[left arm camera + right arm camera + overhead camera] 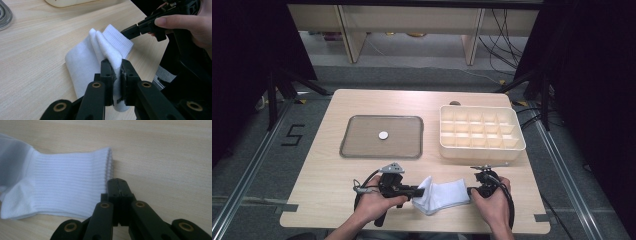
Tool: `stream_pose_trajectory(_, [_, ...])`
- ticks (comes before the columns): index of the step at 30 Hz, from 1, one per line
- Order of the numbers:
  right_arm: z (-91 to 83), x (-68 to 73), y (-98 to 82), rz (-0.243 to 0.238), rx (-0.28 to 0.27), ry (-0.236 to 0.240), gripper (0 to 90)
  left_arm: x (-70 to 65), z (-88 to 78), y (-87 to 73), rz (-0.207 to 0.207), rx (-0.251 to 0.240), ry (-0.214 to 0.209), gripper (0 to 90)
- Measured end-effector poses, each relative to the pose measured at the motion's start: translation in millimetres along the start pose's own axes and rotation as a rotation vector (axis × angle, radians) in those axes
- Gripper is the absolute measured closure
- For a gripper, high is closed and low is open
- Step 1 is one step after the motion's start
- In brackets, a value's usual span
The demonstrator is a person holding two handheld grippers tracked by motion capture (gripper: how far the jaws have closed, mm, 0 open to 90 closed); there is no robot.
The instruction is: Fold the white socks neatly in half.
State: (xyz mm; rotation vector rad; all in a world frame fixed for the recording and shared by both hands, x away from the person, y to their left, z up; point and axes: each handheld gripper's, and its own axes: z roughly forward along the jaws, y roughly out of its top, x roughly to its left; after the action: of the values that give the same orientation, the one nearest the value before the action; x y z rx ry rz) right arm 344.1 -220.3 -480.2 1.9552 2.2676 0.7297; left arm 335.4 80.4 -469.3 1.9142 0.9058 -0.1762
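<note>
the pale wooden surface (337, 180) carries everything, from the large things at the back to the small work at the near edge. at the right rear sits a cream divided box (481, 133) with many small compartments, and left of it a grey flat tray (382, 136) with a small white disc (383, 135) lying near its middle. at the near edge, between the two hands, lies the white sock (441, 194), partly folded, its ribbed cuff toward the person's right. the left gripper (117, 75) has its jaws nearly together, pinching a raised fold of the sock's smoother end so the cloth bunches up above the pads. the right gripper (119, 185) is fully closed at the cuff's edge; its jaws meet with no gap, and it seems to touch the rim of the cuff, though whether any cloth is caught between the pads is hard to tell from here.
</note>
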Motion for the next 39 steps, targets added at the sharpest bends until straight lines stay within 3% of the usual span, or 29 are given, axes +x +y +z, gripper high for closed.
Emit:
stream_pose_trajectory(9, [-0.9, 3.7, -0.1, -0.029, -0.001, 0.0, 90.0, -0.5, 3.5, -0.3, -0.008, -0.006, -0.009, 82.1])
stream_pose_trajectory(13, [-0.7, 2.9, -0.1, -0.02, -0.004, -0.015, 90.0, -0.8, 4.2, -0.3, -0.003, -0.004, -0.01, 82.0])
stream_pose_trajectory(15, [-1.3, 3.3, -0.9, -0.021, -0.005, 0.001, 90.0, -0.9, 4.6, 0.4, -0.002, -0.002, -0.01, 82.0])
stream_pose_trajectory(16, [-0.6, 4.7, -0.8, 0.0, -0.004, -0.002, 90.0, -1.4, 5.2, 0.7, -0.003, -0.006, -0.011, 82.1])
stream_pose_trajectory(18, [-0.1, 3.0, -1.4, -0.024, -0.006, 0.003, 90.0, -1.7, 5.2, 1.4, 0.001, -0.004, -0.008, 82.0])
stream_pose_trajectory(22, [0.4, 4.3, -1.4, -0.02, 0.001, 0.004, 90.0, -1.3, 6.2, 1.6, 0.005, 0.003, -0.002, 82.0])
stream_pose_trajectory(26, [0.9, 9.7, -1.6, -0.035, 0.0, -0.023, 90.0, -4.1, 7.4, 3.5, 0.012, 0.002, 0.002, 82.0])
stream_pose_trajectory(28, [0.7, 11.2, -1.6, -0.035, 0.002, -0.004, 90.0, -4.2, 7.9, 4.1, 0.014, 0.005, -0.001, 82.1])
stream_pose_trajectory(29, [2.1, 8.4, -2.2, -0.102, -0.021, -0.013, 90.0, -4.5, 8.8, 4.8, 0.016, 0.003, 0.001, 82.0])
stream_pose_trajectory(34, [1.3, 8.6, -2.0, -0.102, -0.015, -0.001, 90.0, -4.1, 10.7, 5.3, 0.01, 0.008, 0.006, 82.0])
stream_pose_trajectory(35, [1.0, 9.7, -2.1, -0.077, -0.012, 0.006, 90.0, -4.1, 10.7, 5.3, 0.01, 0.008, 0.006, 82.0])
stream_pose_trajectory(39, [-3.6, 2.9, -0.7, -0.086, -0.037, -0.001, 90.0, -3.3, 10.6, 4.7, 0.012, 0.006, -0.005, 82.0])
